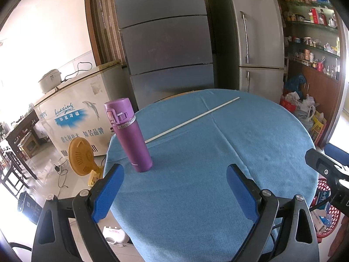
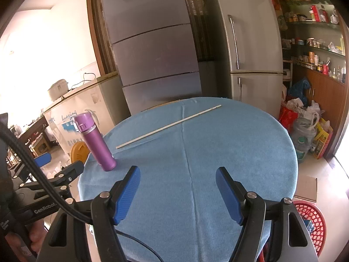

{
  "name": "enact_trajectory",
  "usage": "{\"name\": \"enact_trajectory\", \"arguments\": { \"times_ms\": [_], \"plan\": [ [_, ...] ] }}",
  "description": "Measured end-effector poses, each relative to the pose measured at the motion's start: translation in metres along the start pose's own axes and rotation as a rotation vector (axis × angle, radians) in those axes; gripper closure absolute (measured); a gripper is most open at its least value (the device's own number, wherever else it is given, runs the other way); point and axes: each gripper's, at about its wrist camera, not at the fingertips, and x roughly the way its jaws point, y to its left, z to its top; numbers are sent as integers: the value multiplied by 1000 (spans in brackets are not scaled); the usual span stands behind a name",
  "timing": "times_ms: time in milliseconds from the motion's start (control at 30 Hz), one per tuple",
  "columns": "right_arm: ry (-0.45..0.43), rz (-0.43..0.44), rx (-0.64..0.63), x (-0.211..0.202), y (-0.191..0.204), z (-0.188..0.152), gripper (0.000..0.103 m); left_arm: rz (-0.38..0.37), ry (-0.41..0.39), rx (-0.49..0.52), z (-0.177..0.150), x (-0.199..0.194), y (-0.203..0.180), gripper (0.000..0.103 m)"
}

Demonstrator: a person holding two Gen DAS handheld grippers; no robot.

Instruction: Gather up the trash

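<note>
Table: round, under a blue cloth, creased down the middle.
Left gripper: jaws wide apart, nothing between the blue pads; it hangs over the near edge of the cloth.
Right gripper: jaws wide apart, empty, over the near edge, pointing across the table; its black body also shows at the right edge of the left view.
Bottle: purple, upright, lid closed, on the left side of the cloth near the edge, just ahead of the left gripper's left finger, not touching it.
Stick: thin, white, lying flat and diagonal across the far half of the cloth; its near end is close behind the bottle, contact cannot be told.
Basket: red mesh, on the floor at the right of the table, near side; wrappers and paper lie inside.
Background: two grey fridges behind the table, a white chest freezer at left, a yellow fan on the floor.
</note>
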Motion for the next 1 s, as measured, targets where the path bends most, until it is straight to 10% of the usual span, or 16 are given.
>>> {"name": "enact_trajectory", "arguments": {
  "times_ms": [1000],
  "plan": [
    [14, -6, 2, 4, 1, -5, 28, -5, 17, -3, -2, 4, 0, 8]
  ]
}}
